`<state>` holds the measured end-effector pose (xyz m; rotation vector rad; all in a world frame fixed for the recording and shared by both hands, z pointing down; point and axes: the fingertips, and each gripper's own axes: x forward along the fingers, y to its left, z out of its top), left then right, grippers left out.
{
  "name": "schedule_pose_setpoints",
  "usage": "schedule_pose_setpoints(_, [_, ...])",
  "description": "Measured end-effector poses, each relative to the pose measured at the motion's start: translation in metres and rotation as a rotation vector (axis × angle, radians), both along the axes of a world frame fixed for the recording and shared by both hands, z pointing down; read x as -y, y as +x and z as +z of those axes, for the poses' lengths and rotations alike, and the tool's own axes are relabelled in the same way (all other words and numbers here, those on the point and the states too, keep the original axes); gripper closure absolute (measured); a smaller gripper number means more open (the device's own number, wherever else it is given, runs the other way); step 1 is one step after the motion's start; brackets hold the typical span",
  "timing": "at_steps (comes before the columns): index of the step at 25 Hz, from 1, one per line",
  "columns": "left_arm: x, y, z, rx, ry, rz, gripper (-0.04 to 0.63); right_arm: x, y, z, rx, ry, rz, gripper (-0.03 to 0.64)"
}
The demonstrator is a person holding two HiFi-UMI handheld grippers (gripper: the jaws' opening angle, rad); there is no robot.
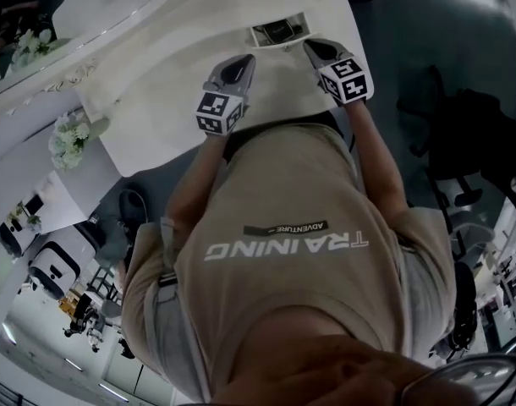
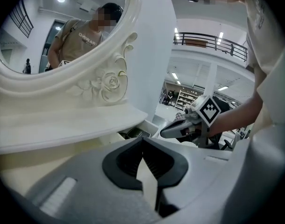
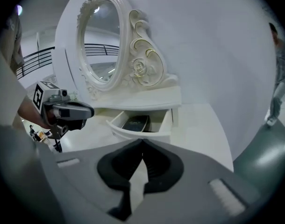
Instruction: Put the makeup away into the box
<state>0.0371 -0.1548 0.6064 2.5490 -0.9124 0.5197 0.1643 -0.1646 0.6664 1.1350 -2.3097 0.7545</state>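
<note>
A small white drawer [image 1: 279, 30] stands pulled out of the vanity, and a flat dark makeup case [image 3: 135, 122] lies inside it. In the right gripper view the drawer [image 3: 141, 127] is just ahead of my right gripper [image 3: 142, 141], whose jaws are shut with nothing between them. My left gripper [image 2: 142, 141] is also shut and empty. In the head view the left gripper [image 1: 241, 61] and right gripper [image 1: 315, 49] hover side by side over the white tabletop [image 1: 165, 100], just short of the drawer. Each shows in the other's view: right gripper [image 2: 180, 127], left gripper [image 3: 70, 111].
An oval mirror [image 3: 105, 41] in an ornate white frame rises behind the drawer, with a shelf [image 3: 147, 98] right over it. White flowers [image 1: 72, 138] stand at the table's left end. Grey floor [image 1: 427, 41] lies past the table's right edge.
</note>
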Motion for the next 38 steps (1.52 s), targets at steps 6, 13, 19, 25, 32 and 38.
schedule_pose_setpoints(6, [0.008, 0.013, 0.036, 0.039, -0.074, -0.011, 0.589, 0.002, 0.005, 0.012, -0.051, 0.036, -0.117, 0.612])
schedule_pose_setpoints(13, [0.013, 0.022, 0.06, 0.067, -0.129, -0.023, 0.589, 0.006, 0.008, 0.019, -0.029, 0.031, -0.163, 0.612])
schedule_pose_setpoints(19, [0.024, 0.023, 0.068, 0.069, -0.143, -0.048, 0.589, 0.019, 0.003, 0.027, -0.049, 0.057, -0.212, 0.612])
schedule_pose_setpoints(25, [0.041, 0.027, 0.074, 0.08, -0.15, -0.056, 0.589, 0.042, -0.001, 0.031, -0.015, 0.054, -0.227, 0.612])
schedule_pose_setpoints(32, [0.06, 0.027, 0.072, 0.075, -0.147, -0.097, 0.589, 0.057, -0.012, 0.03, 0.013, 0.044, -0.249, 0.612])
schedule_pose_setpoints(38, [0.081, 0.028, 0.069, 0.05, -0.118, -0.138, 0.588, 0.077, -0.011, 0.027, 0.02, 0.049, -0.218, 0.612])
